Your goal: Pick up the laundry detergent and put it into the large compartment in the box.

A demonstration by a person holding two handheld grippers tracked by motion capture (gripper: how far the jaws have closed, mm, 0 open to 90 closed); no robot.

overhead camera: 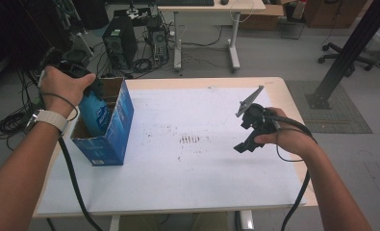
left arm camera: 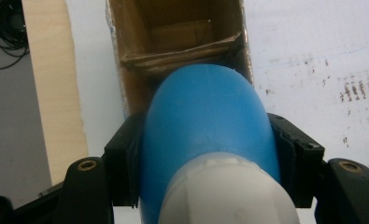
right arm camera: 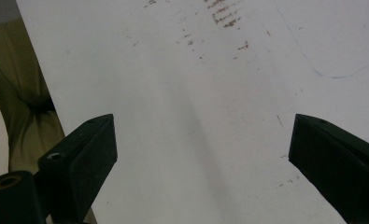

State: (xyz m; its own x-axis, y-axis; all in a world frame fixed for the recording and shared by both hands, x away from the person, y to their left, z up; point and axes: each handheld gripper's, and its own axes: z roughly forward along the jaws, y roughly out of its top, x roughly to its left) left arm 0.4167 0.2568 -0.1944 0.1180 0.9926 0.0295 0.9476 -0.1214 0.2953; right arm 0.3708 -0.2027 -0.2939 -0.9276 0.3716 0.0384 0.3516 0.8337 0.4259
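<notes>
No readable text anywhere. Blue carton (overhead camera: 115, 126): small white label patch near bottom corner, print too small to read. Blue bottle (overhead camera: 95, 114): pale label on side, lettering blurred, illegible. White table (overhead camera: 202, 168) sheet: dark smudges and short row of strokes near centre, no letters or digits.

Blue bottle (overhead camera: 94, 115) in blue box (overhead camera: 111, 137) (open-topped), white table (overhead camera: 187, 183)
</notes>
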